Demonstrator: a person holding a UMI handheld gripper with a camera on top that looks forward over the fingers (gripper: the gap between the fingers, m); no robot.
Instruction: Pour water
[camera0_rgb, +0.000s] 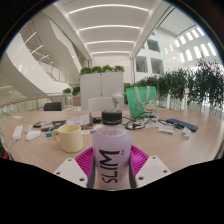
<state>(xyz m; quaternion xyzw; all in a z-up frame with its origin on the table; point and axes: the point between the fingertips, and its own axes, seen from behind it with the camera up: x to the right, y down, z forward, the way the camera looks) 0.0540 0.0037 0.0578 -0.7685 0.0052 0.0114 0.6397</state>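
Your gripper has its pink pads pressed against both sides of a clear water bottle, which stands upright between the fingers, white cap still on. A pale yellow mug, the likely receiver, sits on the bench just ahead and to the left, well clear of the bottle. In my judgement the pick-up is done; uncapping, carrying over, tilting and pouring all remain
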